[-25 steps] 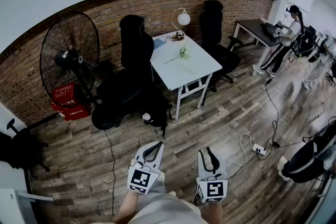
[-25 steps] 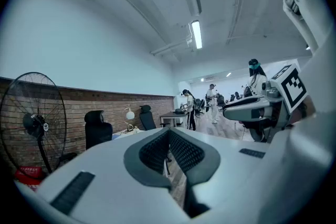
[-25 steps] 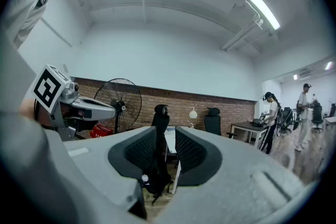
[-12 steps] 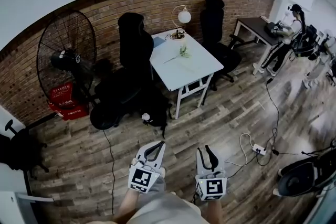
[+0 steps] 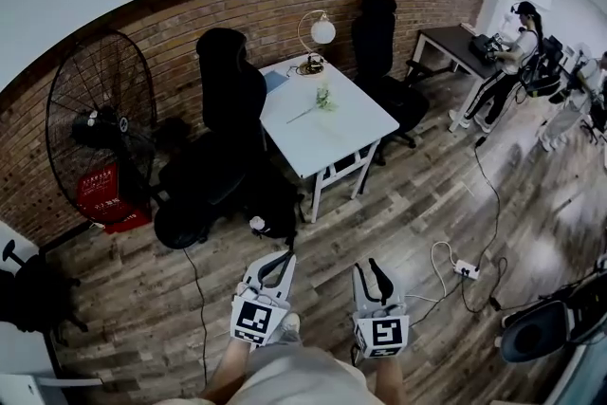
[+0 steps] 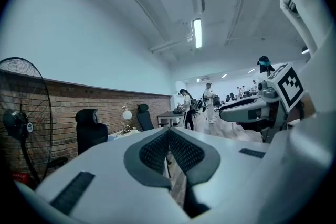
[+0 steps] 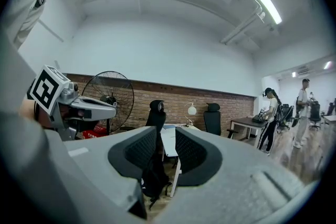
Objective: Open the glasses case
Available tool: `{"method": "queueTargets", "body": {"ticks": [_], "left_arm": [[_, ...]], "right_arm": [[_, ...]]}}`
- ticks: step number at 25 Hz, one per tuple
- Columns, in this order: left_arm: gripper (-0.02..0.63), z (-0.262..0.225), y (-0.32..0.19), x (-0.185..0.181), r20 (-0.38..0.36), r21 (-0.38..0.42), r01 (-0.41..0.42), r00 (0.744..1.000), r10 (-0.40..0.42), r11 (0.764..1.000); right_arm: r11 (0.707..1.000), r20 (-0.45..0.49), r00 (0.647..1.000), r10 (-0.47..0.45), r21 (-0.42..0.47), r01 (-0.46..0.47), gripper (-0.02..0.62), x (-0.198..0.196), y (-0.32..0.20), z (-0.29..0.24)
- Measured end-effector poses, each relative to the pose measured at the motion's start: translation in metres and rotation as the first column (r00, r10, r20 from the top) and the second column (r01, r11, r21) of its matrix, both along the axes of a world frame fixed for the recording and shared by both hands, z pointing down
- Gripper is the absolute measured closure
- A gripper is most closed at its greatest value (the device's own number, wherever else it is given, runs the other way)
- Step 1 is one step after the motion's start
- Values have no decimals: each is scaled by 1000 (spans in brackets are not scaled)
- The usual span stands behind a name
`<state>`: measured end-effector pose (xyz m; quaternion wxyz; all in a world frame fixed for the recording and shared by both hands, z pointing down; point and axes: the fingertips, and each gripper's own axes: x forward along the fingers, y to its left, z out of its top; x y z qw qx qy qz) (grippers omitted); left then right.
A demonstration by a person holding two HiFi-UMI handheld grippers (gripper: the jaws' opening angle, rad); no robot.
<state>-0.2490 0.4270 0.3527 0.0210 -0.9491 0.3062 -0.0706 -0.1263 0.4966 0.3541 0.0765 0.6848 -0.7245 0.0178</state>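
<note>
While both tools hover above the wood floor (image 5: 427, 204), the left gripper (image 5: 282, 258) has its jaws tip to tip and the right gripper (image 5: 372, 265) shows a narrow, empty gap. One white table (image 5: 332, 136) stands ahead between two black chairs (image 5: 229, 81). No glasses case can be made out, so neither its place nor its axis can be told.

No legible text, brand or number; only coded square markers on left gripper (image 5: 282, 257), right gripper (image 5: 372, 265).

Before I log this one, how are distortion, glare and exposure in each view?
Head view: heavy fisheye bows the brick wall into an arc; dim. Left gripper view: light strip blown out, corners black. Right gripper view: ceiling tube glares, corners black.
</note>
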Motion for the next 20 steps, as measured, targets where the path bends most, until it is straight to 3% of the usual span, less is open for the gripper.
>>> {"method": "queueTargets", "body": {"ticks": [14,20], "left_arm": [[598,5,-79,34,-13,-8,-130,991,130,991],[598,3,-101,35,-21,0,-154,988,154,988]], "right_arm": [[990,-3,991,134,-34,-134,478,22,-65,5],[989,-15,989,145,-25,-146,479,16,-86,4]]}}
